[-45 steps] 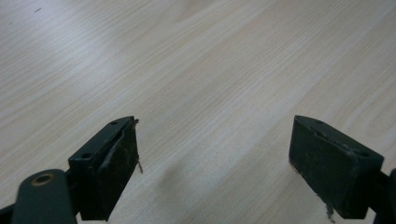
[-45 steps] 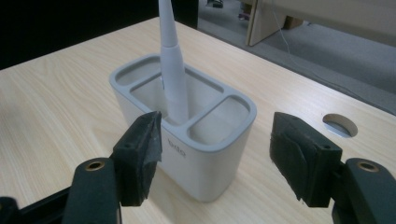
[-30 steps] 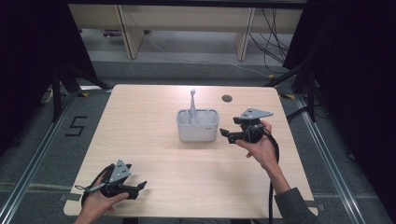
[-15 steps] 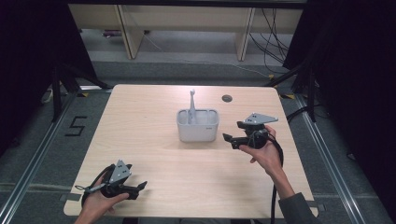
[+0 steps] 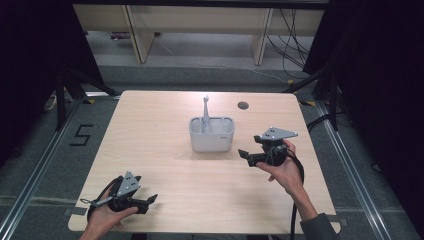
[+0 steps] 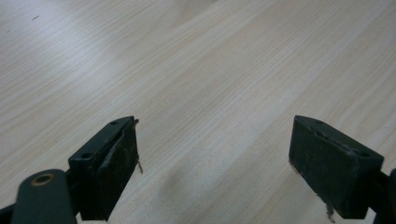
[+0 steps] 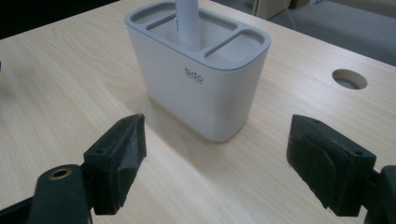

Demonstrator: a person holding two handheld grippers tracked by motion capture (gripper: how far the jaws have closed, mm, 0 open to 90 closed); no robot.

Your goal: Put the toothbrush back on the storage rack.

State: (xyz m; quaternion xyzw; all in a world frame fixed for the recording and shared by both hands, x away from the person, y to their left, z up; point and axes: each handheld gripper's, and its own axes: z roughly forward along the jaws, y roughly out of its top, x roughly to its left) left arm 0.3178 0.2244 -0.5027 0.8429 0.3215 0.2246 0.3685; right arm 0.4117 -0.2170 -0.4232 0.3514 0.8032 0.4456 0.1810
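Note:
A white holder (image 5: 211, 134) with several grey-rimmed compartments stands mid-table; a pale grey utensil handle (image 5: 205, 112) sticks up from it. In the right gripper view the holder (image 7: 201, 70) sits just ahead and the handle (image 7: 187, 21) rises from a middle slot. My right gripper (image 5: 246, 155) hovers to the holder's right, pointing left at it. Its jaws have just been opening and hold nothing (image 7: 212, 165). My left gripper (image 5: 150, 201) rests low near the table's front left corner, open over bare wood (image 6: 212, 170).
The light wooden table (image 5: 165, 165) has a round cable hole (image 5: 243, 105) behind the holder, also seen as the hole (image 7: 349, 79). Metal rails run along the floor on both sides. Shelving and cables stand beyond the far edge.
The right gripper has drawn back from the holder toward the near right and its jaws have spread. The left gripper has stayed put.

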